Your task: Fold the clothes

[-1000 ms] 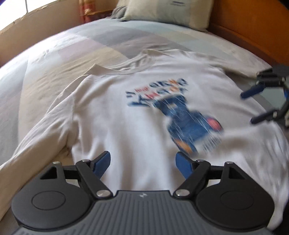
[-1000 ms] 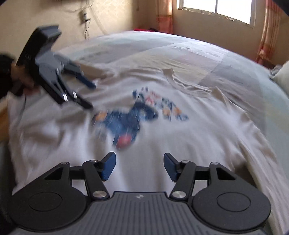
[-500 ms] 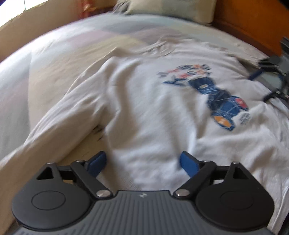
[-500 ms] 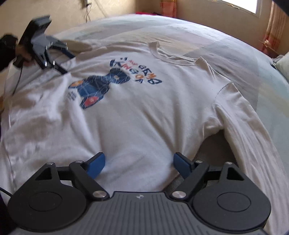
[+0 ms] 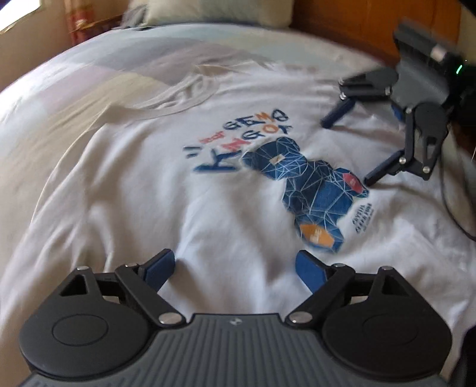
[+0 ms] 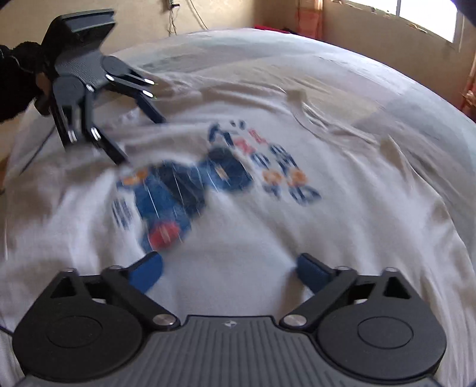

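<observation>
T-shirt [image 5: 208, 184] spread print-up mid-bed [image 5: 59, 98]; my left gripper [image 5: 235, 268] and right gripper [image 6: 229, 268] both released, I'd pinch matching edges evenly.

Bed [image 5: 89, 98] under a pale patchwork cover. Pillow [image 5: 214, 12] against a wooden headboard [image 5: 357, 26]. Beige walls [image 6: 226, 13], bright window [image 6: 425, 15], orange checked curtain [image 5: 86, 26], daylight throughout.
</observation>
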Action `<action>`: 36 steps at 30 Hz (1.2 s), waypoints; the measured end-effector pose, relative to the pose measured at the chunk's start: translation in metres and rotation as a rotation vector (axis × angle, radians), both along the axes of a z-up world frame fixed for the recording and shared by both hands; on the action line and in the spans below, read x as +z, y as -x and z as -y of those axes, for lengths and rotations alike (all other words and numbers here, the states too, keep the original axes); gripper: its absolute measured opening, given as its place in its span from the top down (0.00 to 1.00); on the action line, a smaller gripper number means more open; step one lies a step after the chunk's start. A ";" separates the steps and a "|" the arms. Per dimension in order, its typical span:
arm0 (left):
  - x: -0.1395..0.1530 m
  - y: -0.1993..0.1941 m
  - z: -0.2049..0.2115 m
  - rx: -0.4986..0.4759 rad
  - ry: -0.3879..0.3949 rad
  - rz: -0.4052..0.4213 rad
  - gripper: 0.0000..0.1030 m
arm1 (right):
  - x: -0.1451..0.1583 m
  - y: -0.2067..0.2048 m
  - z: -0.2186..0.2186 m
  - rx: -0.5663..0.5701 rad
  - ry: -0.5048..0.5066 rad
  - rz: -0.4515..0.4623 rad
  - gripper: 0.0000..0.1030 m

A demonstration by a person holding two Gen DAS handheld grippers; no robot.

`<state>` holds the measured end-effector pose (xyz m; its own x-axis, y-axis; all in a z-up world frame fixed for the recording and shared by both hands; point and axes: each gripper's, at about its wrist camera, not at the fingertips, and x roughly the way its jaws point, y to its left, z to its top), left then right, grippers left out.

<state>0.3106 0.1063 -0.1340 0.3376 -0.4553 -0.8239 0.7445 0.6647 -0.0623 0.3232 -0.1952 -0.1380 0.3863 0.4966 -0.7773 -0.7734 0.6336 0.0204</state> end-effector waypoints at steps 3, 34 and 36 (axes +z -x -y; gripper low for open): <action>0.000 0.022 -0.034 0.025 0.012 0.024 0.14 | -0.002 0.014 0.028 -0.029 0.000 0.002 0.00; 0.028 0.138 -0.017 -0.014 -0.126 0.059 0.16 | 0.019 0.134 0.020 -0.096 0.076 0.011 0.00; 0.037 0.147 0.004 -0.087 -0.100 0.094 0.15 | 0.024 0.140 0.006 -0.052 0.039 0.030 0.00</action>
<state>0.1635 0.1024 -0.0972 0.3781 -0.4032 -0.8334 0.7990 0.5967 0.0738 0.1828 -0.2012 -0.1140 0.4339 0.4450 -0.7834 -0.7393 0.6729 -0.0272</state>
